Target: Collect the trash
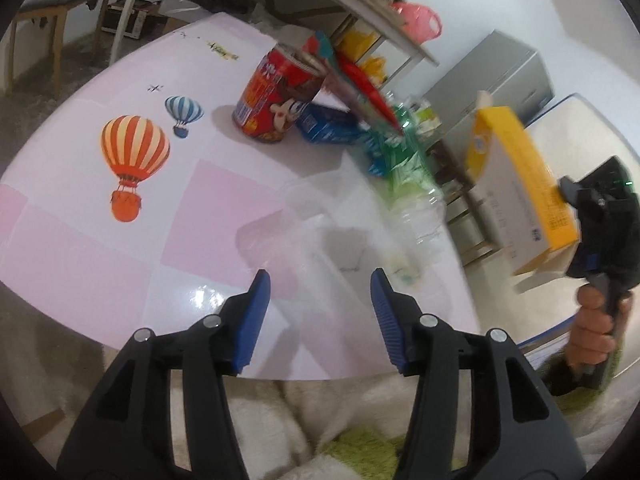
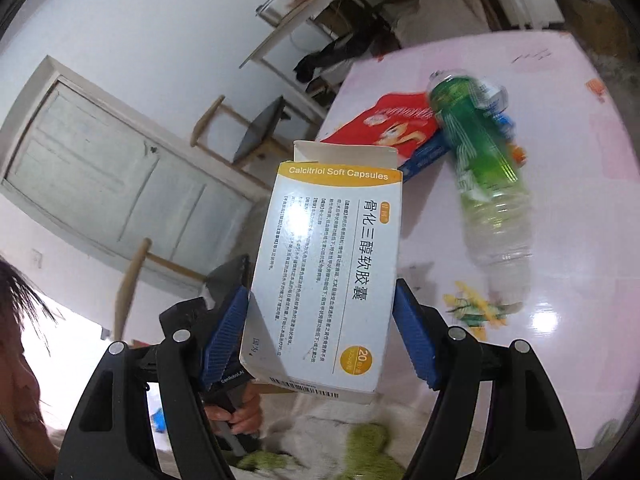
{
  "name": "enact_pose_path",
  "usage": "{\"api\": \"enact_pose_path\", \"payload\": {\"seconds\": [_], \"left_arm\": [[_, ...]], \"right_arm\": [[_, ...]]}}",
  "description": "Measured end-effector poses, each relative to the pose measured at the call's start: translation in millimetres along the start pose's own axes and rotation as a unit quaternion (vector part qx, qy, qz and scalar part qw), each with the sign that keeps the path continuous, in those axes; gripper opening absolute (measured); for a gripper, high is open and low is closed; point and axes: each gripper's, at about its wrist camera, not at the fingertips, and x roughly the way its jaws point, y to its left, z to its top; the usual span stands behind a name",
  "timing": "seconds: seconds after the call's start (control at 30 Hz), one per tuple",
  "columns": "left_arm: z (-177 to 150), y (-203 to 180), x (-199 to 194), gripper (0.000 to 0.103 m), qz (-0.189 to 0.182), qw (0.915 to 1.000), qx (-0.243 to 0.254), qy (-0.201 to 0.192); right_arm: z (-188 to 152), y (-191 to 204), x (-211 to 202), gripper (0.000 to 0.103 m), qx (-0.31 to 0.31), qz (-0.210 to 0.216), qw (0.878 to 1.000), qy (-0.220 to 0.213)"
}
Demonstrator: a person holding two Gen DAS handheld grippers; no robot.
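Observation:
My right gripper (image 2: 320,292) is shut on a white and yellow medicine box (image 2: 324,272), held up in the air off the table's edge; it also shows in the left wrist view as the yellow box (image 1: 516,184). My left gripper (image 1: 320,284) hangs open over the near edge of the pink table (image 1: 120,240), with nothing between its blue pads. Ahead and to its right is a blurred clear bottle with a green label (image 1: 408,176) (image 2: 480,160), apart from the fingers. Behind it lie a red can (image 1: 272,96), a blue packet (image 1: 328,124) and a red packet (image 2: 396,124).
Balloon stickers (image 1: 136,156) mark the tabletop. A wall shelf with a pink jug (image 1: 418,20) and a grey cabinet (image 1: 492,80) stand beyond the table. A stool (image 1: 60,0) is at the back left. A person's head (image 2: 16,352) is low left; a fluffy green-white rug (image 1: 352,440) lies below.

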Motion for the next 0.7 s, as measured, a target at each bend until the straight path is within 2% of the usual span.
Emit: {"api": "enact_pose_path", "payload": {"seconds": [0.2,0.3,0.37,0.47,0.5,0.6,0.7], "left_arm": [[-1,-15,15,0.049,-0.006,0.9995,0.018,0.026],[-1,-22,26,0.048,0.013,0.9985,0.024,0.046],[-2,-22,35,0.044,0.047,0.9965,0.024,0.064],[-3,-23,37,0.037,0.058,0.9956,0.034,0.065],[-3,-23,37,0.031,0.06,0.9955,0.033,0.065],[-2,-23,33,0.021,0.075,0.9945,0.038,0.062],[-2,-23,29,0.02,0.085,0.9935,0.045,0.061]], "right_arm": [[-10,-24,-47,0.071,0.001,-0.092,0.994,-0.059],[-19,-37,-61,0.071,0.004,-0.157,0.985,-0.074],[-26,-50,-61,0.071,0.017,-0.201,0.977,-0.067],[-36,-69,-46,0.071,0.034,-0.225,0.973,-0.036],[-38,-74,-38,0.071,0.035,-0.239,0.97,-0.024],[-43,-83,-15,0.072,0.019,-0.275,0.961,0.0],[-47,-90,2,0.072,0.006,-0.302,0.953,0.022]]}}
